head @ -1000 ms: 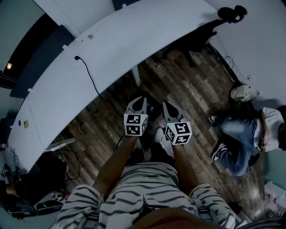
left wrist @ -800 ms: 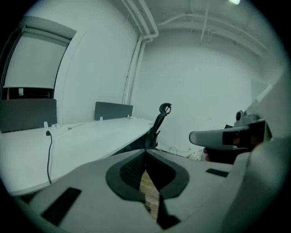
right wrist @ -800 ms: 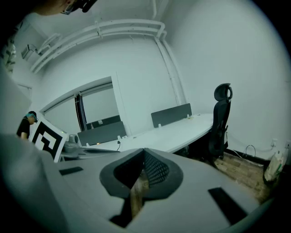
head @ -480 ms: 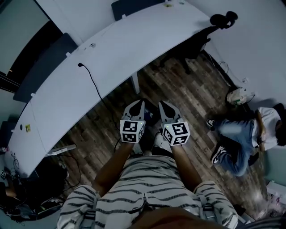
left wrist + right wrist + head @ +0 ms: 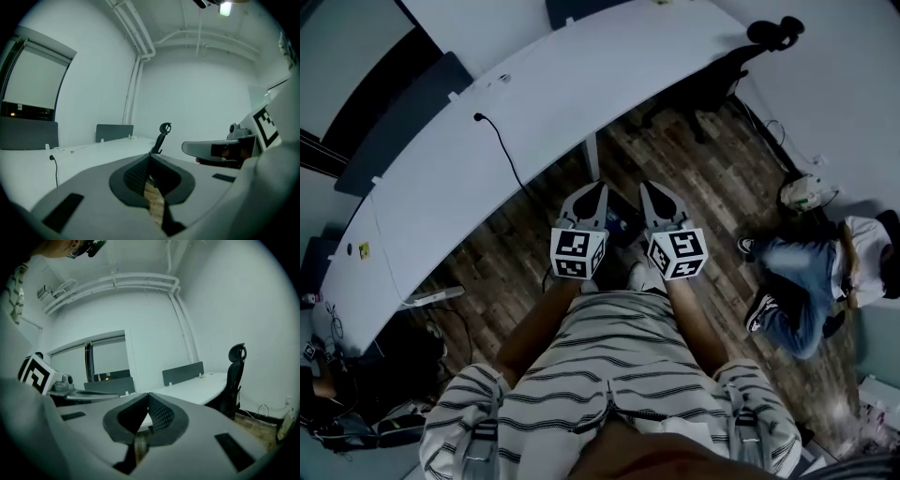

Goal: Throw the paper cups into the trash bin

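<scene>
Person stands over a wood floor (image 5: 703, 187), holding both grippers low in front, side by side and near each other, tips pointing toward a long white desk (image 5: 534, 122).

Left gripper (image 5: 598, 187): fingers pressed together, nothing between them; its own view (image 5: 150, 154) shows the tips meeting, with only floor behind the gap. Right gripper (image 5: 645, 186): fingers pressed together too, nothing pinched (image 5: 148, 393). The marker cubes (image 5: 577, 253) sit at the grippers' rear ends, just above the person's striped shorts (image 5: 609, 375).

Cups and bin: cannot tell where, no view shows them.

A black cable (image 5: 502, 155) runs across the desk and drops off its near edge. A black chair (image 5: 712, 84) stands at the desk's right end, also seen in the right gripper view (image 5: 234, 380). Grey partition (image 5: 114, 132) stands at the desk's far edge. Another person (image 5: 806, 291) sits on the floor to the right, well apart from the grippers.
</scene>
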Motion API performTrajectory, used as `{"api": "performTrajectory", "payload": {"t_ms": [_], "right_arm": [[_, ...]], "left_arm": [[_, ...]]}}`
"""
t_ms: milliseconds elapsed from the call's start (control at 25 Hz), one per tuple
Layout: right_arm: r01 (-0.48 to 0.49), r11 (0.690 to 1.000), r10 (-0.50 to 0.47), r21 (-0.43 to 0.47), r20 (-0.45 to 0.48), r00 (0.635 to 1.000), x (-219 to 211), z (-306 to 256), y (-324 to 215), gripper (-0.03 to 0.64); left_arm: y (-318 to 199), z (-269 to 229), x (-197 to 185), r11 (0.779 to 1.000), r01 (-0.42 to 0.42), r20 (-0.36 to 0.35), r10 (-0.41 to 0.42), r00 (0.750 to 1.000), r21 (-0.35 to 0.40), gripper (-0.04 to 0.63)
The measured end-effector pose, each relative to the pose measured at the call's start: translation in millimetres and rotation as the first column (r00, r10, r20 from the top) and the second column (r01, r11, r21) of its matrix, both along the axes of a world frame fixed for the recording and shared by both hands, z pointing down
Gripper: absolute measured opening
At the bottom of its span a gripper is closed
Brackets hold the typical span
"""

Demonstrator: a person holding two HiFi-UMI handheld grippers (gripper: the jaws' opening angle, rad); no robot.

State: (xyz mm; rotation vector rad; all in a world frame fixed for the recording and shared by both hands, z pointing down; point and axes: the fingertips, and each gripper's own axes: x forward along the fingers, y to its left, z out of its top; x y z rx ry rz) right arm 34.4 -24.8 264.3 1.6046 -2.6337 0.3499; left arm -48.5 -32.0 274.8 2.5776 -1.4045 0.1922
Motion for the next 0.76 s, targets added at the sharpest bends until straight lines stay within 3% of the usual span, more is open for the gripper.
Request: {"api": "performTrajectory", "payload": {"t_ms": [760], "right_arm": [[0.024,0.998,-0.025,0.064,0.019,1.0,-5.1,-12.2,1.6,0.008]], "left_arm": [[7.6,-18.5,-4.4,0.998,-0.008,-0.017,0.009,1.0,0.066,0.023]]}}
